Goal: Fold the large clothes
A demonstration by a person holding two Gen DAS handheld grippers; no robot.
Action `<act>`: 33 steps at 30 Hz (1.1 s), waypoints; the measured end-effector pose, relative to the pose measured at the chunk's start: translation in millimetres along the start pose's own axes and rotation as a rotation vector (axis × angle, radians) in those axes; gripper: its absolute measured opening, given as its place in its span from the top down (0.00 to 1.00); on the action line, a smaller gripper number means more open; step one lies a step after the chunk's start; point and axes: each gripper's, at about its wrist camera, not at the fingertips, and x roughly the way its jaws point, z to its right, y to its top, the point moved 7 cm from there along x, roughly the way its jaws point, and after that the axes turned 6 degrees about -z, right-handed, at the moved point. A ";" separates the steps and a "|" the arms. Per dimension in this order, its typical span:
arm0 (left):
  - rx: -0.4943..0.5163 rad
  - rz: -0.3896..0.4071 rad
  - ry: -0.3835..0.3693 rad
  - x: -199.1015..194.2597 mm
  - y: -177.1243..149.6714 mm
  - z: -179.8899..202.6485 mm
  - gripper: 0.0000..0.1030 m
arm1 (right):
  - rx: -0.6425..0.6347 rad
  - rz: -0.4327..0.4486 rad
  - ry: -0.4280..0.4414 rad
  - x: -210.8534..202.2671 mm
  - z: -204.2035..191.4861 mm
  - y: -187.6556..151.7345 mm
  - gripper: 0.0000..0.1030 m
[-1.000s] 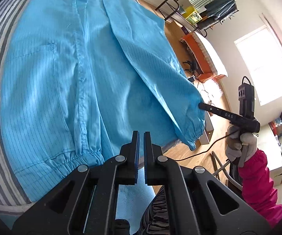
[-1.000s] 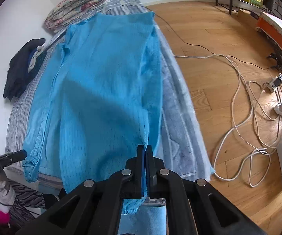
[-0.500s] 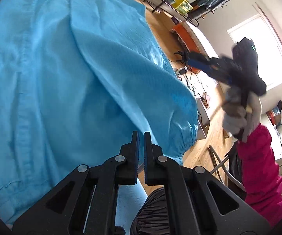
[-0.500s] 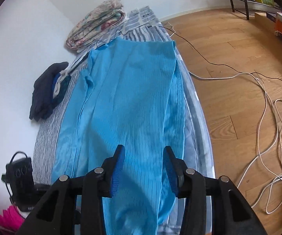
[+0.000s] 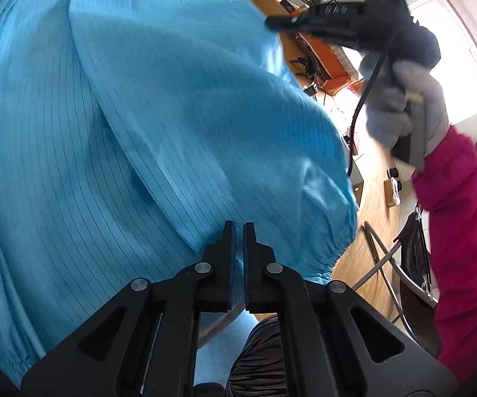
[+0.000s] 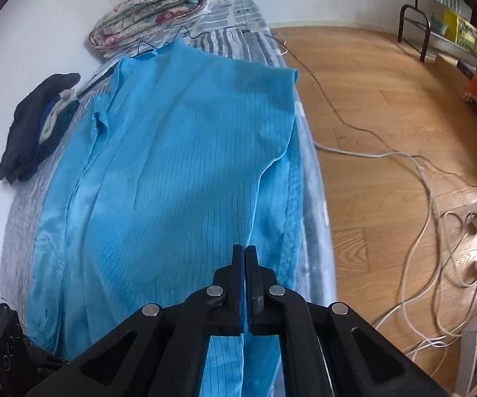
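A large light-blue pinstriped garment lies spread along a striped bed. One sleeve with an elastic cuff is folded over the body. My left gripper is shut, its tips over the blue cloth near the cuff; no cloth shows between the pads. My right gripper is shut with its tips over the folded sleeve's edge; whether cloth is pinched is not clear. It also shows in the left wrist view, held by a gloved hand above the garment.
A folded floral quilt lies at the bed's head and a dark clothes pile by the wall. White cables trail over the wooden floor to the right. A metal rack stands far right.
My right gripper let go of the sleeve and opened, then shut again, and rose above the garment. The sleeve now lies over the body. My left gripper moved in closer.
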 end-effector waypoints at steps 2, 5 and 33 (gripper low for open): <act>0.002 -0.003 0.002 2.2 -1.2 -0.5 1.00 | 0.000 0.008 -0.111 -4.1 15.7 8.5 1.00; -0.002 -0.004 -0.003 0.9 -1.6 -0.3 1.00 | 0.034 -0.021 -0.062 2.7 24.9 5.9 1.00; -0.107 0.133 0.131 4.6 60.5 -23.5 1.00 | 0.264 0.014 0.267 -19.2 35.8 -150.3 0.99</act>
